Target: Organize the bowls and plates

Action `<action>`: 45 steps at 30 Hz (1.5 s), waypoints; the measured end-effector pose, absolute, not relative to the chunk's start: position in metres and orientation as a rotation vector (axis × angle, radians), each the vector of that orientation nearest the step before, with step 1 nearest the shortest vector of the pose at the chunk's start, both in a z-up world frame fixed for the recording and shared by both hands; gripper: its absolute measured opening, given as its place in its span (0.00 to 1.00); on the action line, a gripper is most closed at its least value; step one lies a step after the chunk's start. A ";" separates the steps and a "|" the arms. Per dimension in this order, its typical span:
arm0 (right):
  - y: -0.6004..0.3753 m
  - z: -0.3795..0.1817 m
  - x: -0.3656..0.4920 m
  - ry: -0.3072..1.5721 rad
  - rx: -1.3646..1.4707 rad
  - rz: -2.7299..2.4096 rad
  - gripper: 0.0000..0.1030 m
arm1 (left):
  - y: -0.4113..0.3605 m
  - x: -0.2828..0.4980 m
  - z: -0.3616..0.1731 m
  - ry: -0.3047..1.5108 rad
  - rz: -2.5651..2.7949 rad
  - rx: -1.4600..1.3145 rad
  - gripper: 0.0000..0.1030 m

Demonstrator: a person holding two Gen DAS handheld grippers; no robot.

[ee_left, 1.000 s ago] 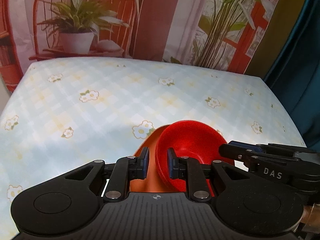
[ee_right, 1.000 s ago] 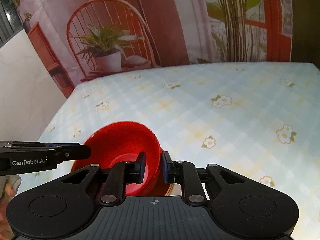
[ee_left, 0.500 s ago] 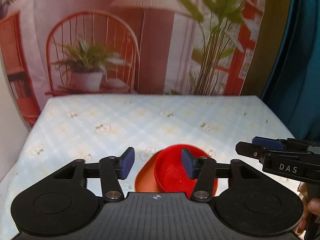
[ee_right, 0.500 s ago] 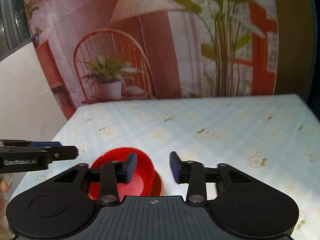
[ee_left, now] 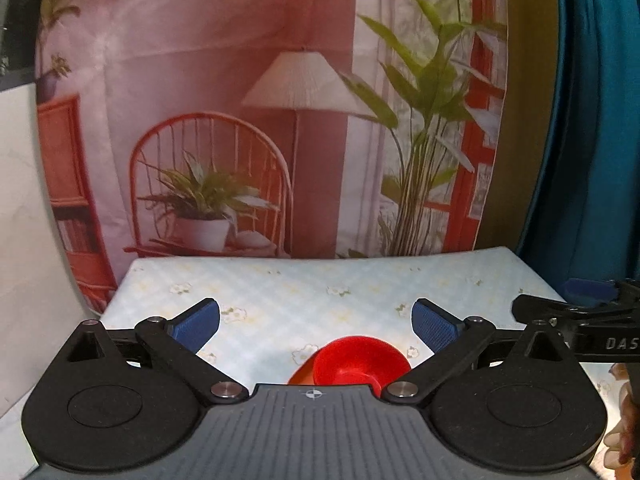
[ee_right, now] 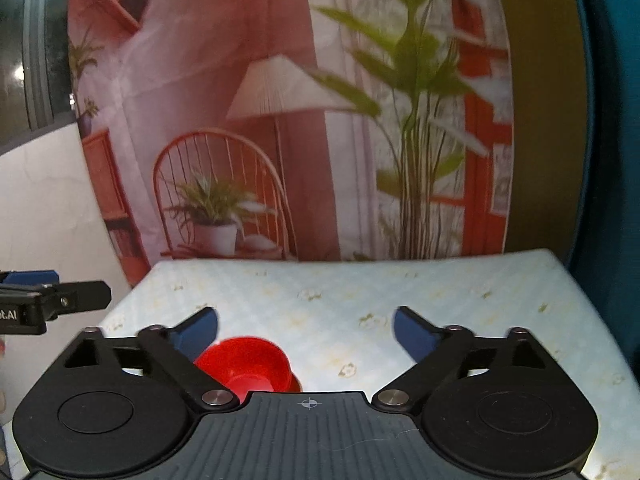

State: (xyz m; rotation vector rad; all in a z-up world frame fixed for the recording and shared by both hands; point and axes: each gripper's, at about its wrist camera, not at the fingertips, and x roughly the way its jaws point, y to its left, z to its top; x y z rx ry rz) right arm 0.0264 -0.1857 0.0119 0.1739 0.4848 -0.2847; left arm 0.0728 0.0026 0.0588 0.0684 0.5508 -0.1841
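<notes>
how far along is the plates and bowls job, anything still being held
Done, it appears: the red bowl sits nested on the orange dish on the floral tablecloth. In hand: nothing. The left tool and right tool are both wide open, away from the stack. Left: no other plates or bowls show in either view, so the job looks finished.

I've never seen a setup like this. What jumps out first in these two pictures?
The glossy red bowl catches the eye, sitting on an orange plate near the front of the pale blue flower-print tablecloth. Framing it are the black left tongs and right tongs with blue pads, both wide open and empty. Behind stands a printed backdrop with a lamp and rattan chair.
</notes>
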 end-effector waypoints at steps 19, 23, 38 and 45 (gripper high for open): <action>-0.159 0.056 -0.033 0.366 0.160 -0.282 1.00 | 0.001 0.019 0.095 0.454 -0.137 0.045 1.00; -0.162 0.055 -0.039 0.374 0.170 -0.299 1.00 | 0.001 0.015 0.097 0.446 -0.134 0.053 1.00; -0.161 0.056 -0.038 0.387 0.172 -0.304 1.00 | -0.002 0.010 0.098 0.440 -0.119 0.077 1.00; -0.159 0.059 -0.038 0.385 0.160 -0.305 1.00 | 0.000 0.012 0.098 0.445 -0.117 0.072 1.00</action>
